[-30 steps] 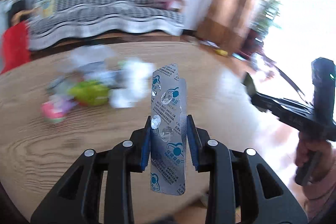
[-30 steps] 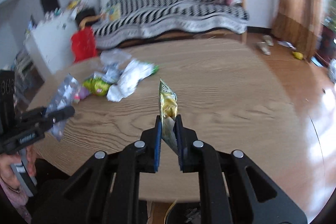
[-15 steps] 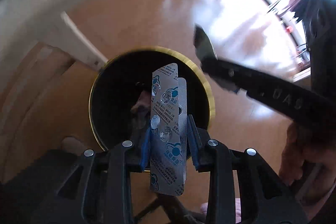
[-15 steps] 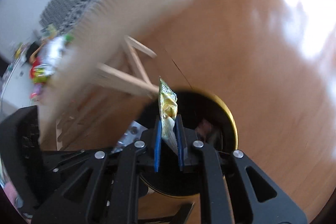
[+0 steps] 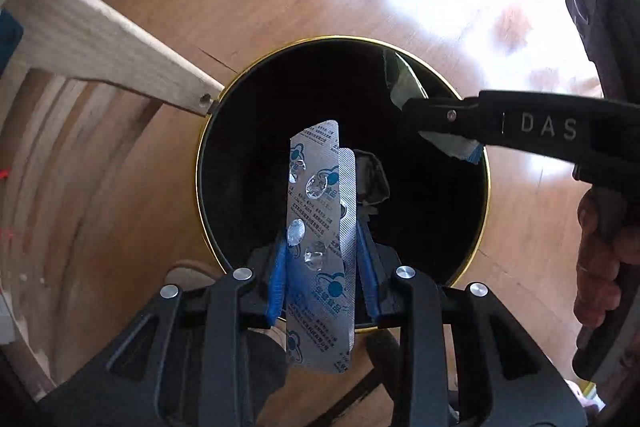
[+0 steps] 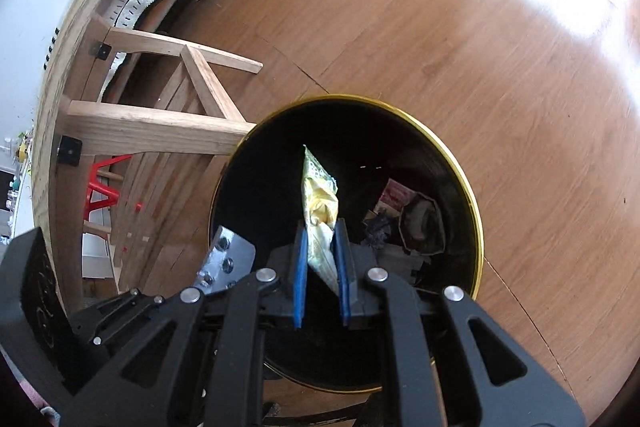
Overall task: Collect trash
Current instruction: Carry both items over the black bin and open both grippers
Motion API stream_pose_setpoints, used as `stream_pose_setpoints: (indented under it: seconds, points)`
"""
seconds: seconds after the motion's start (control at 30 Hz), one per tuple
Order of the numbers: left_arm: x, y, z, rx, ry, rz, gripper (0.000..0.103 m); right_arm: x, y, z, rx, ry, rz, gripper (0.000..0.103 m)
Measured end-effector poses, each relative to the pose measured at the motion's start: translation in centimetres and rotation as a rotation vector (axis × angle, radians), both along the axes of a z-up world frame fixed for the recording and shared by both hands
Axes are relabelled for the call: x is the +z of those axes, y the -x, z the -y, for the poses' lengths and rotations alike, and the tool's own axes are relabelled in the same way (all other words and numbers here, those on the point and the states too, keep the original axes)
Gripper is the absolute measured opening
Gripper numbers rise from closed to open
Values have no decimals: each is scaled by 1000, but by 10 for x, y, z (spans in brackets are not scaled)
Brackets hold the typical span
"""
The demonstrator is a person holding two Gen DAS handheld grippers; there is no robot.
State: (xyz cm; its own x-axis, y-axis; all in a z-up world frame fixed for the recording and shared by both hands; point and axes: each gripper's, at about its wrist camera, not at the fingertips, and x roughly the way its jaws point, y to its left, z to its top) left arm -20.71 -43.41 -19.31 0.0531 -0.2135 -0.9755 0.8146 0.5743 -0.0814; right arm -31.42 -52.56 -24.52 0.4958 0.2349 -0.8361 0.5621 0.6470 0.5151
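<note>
Left wrist view: bin (image 5: 482, 163) depths black, left tool (image 5: 322, 279) clamping blister pack (image 5: 320, 227), right tool (image 6: 322, 283) clamping wrapper (image 6: 318, 203).

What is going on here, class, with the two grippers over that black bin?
A person holds a gripper in each hand above the black bin. The left gripper grips a silver blister pack; the right gripper is shut on a yellow snack wrapper. Both pieces hang over the opening, not yet dropped. Other trash already lies inside.

The right gripper (image 5: 416, 105) arm reads "DAS".
</note>
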Motion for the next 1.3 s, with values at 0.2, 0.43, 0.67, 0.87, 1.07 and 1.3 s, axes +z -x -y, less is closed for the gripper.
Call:
stream_pose_setpoints:
  seconds: [0.2,0.43,0.67,0.87,1.07,1.3]
  points:
    - [1,-1,-1,-18,36,-21,31,1,-5,-3,0,7,2,13]
    - [-2,2,2,-20,46,-23,31,8,-8,-5,-4,18,8,13]
    - [13,10,10,-20,72,-24,31,8,-5,-2,-14,1,18,13]
    - [12,17,11,-61,52,-9,31,11,1,1,-26,-3,23,13]
    - [9,13,6,-57,48,-6,31,9,3,2,-39,-14,24,13]
    - [10,13,7,-47,68,-19,31,6,-2,-1,-29,-27,18,13]
